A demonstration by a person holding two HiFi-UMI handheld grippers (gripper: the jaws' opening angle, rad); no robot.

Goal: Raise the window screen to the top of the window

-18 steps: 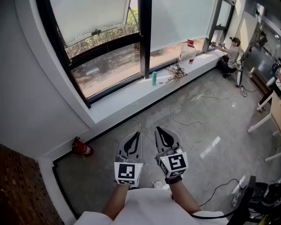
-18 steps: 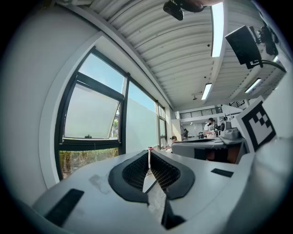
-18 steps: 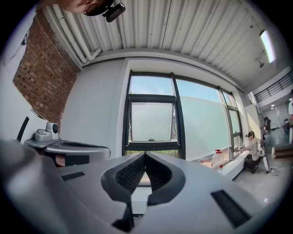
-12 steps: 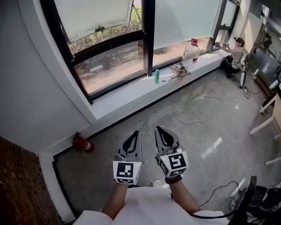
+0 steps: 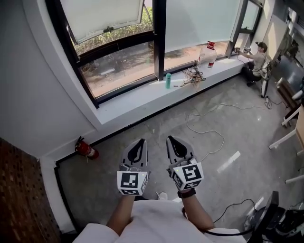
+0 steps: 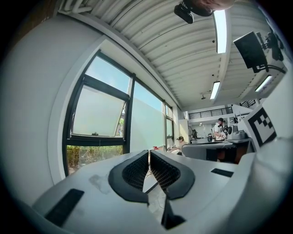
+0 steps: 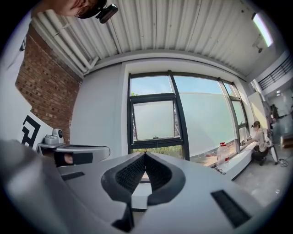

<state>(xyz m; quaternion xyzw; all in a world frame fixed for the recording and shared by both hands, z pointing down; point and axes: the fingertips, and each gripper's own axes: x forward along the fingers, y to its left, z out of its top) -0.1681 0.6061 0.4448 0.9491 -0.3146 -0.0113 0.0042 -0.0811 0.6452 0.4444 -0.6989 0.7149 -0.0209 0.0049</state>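
Observation:
The window (image 5: 156, 42) with black frames runs along the far wall above a white sill (image 5: 137, 102). A pale window screen (image 5: 199, 19) covers the wide right pane down to near the sill; it also shows in the right gripper view (image 7: 206, 119). The left pane holds a tilted-out sash with frosted glass (image 5: 102, 14). My left gripper (image 5: 140, 141) and right gripper (image 5: 170, 138) are held side by side over the concrete floor, well short of the window. Both are shut with nothing between the jaws, as the left gripper (image 6: 149, 152) and right gripper (image 7: 145, 154) show close up.
A red fire extinguisher (image 5: 85, 149) lies by the wall at the left. On the sill stand a green bottle (image 5: 167, 80), a tangle of wires (image 5: 192, 75) and a big water jug (image 5: 208, 53). A white cable (image 5: 204, 128) loops on the floor. A person (image 5: 256, 57) sits far right.
The head view has drifted, so the window and sill sit a little further right and lower. The left gripper has shifted slightly left. Both grippers stay shut and empty.

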